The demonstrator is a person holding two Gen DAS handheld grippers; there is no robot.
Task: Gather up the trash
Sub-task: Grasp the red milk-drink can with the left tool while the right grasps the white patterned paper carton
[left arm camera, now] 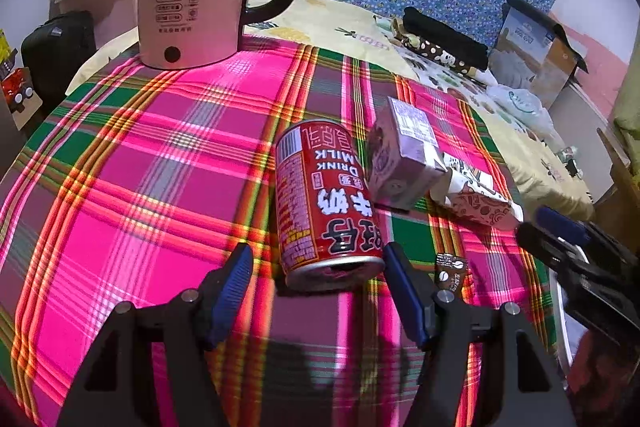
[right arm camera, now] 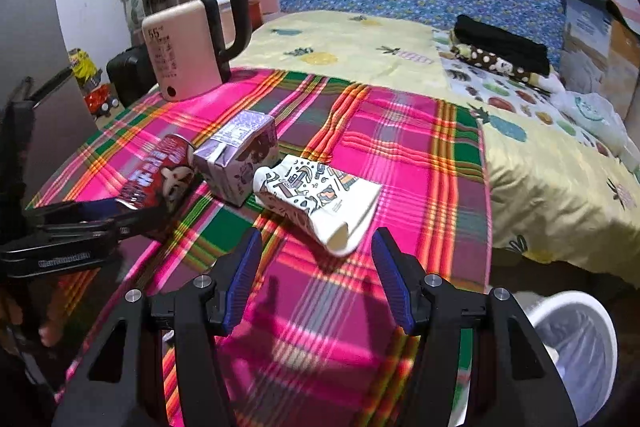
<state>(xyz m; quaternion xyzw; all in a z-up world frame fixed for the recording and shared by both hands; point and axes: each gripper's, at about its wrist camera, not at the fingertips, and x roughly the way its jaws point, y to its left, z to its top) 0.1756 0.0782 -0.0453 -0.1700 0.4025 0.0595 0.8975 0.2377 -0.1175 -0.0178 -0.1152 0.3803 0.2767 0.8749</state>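
My left gripper (left arm camera: 318,267): fingers spread, holding nothing. Red can (left arm camera: 324,203) lies on side on plaid cloth (left arm camera: 140,167), dead ahead at 12 o'clock, long axis along my fingers, near end just between tips. My right gripper (right arm camera: 316,255): spread, empty; crushed cup (right arm camera: 320,199) at its 12 o'clock. Left nearer can.

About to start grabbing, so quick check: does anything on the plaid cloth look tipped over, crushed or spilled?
The red can lies on its side, open end toward the left tongs. The purple carton sits tilted beside it, and the paper cup lies flattened. No spill shows.
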